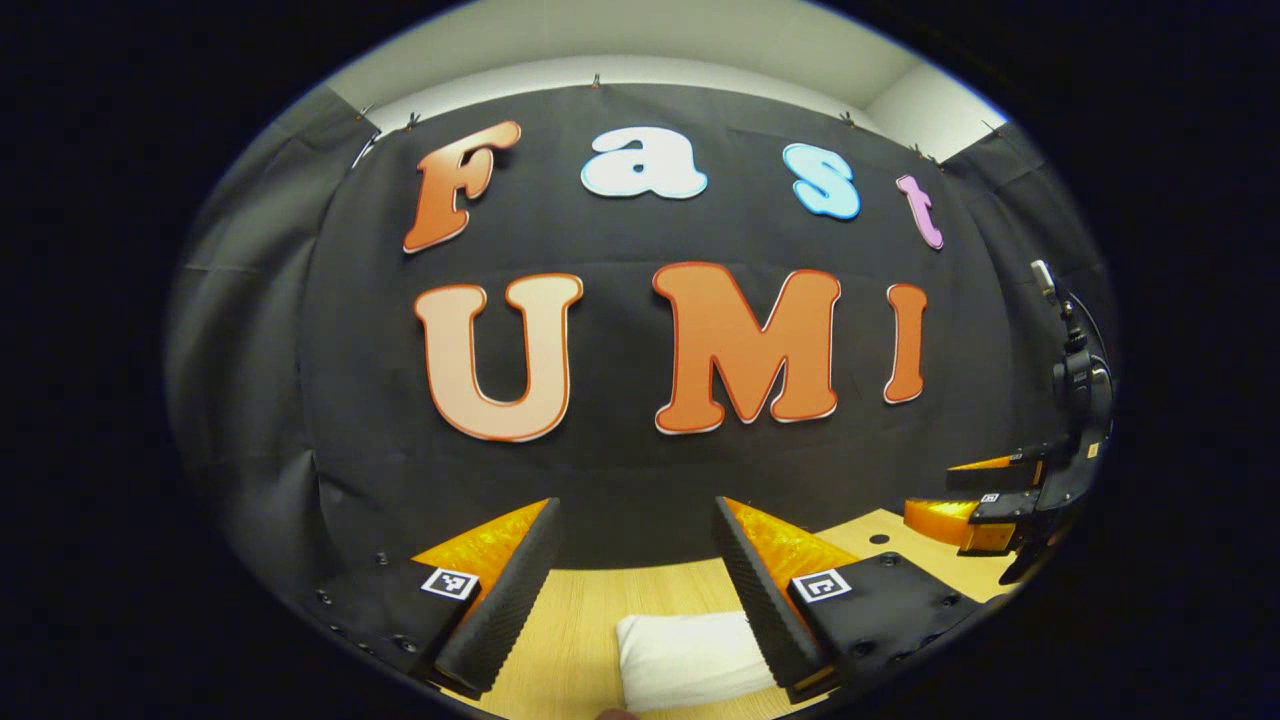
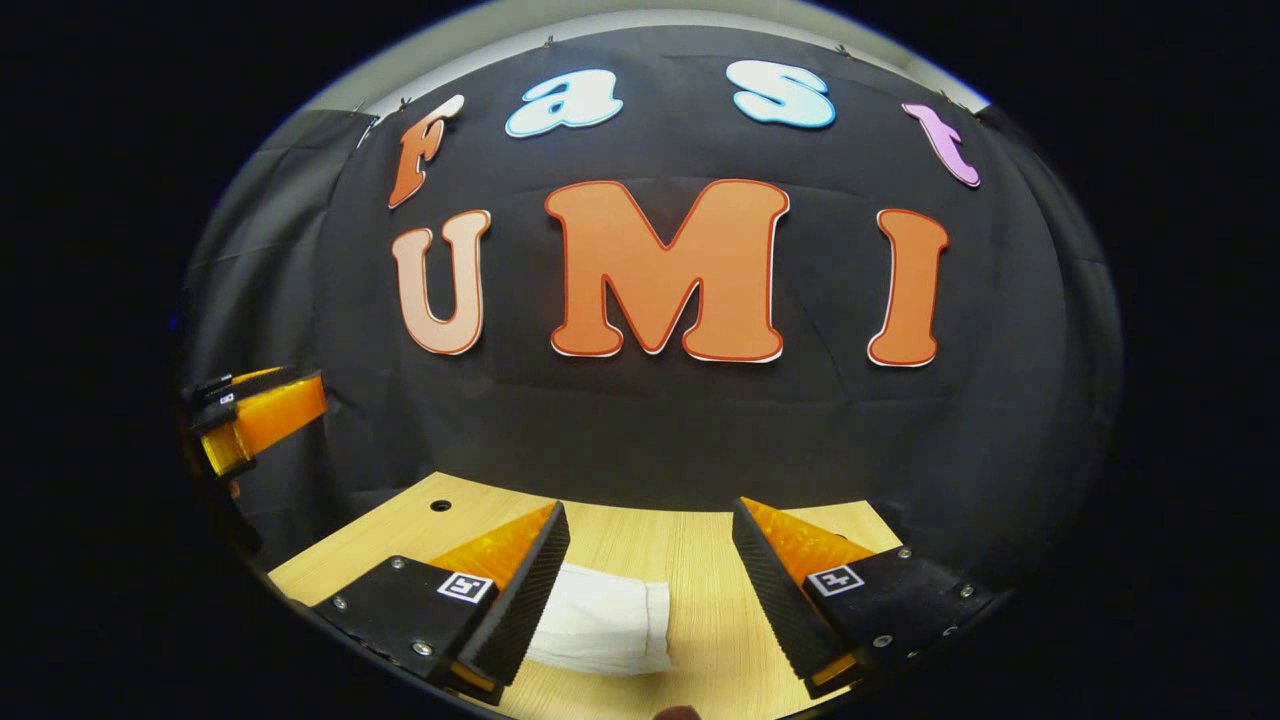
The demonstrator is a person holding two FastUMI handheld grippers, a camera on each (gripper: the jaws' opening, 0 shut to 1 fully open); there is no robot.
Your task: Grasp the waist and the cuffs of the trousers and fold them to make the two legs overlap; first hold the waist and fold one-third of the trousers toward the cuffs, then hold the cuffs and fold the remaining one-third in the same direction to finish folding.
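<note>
Both your grippers hang wide open, empty. Trousers (image 1: 690, 655) lie folded below your left gripper (image 1: 635, 570), toward its right finger; under right gripper (image 2: 650, 580), toward its left finger.

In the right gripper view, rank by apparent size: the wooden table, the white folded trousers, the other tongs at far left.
1. wooden table
2. white folded trousers
3. other tongs, at the view's edge and only partly showing, so its rank against the trousers is unsure.
</note>
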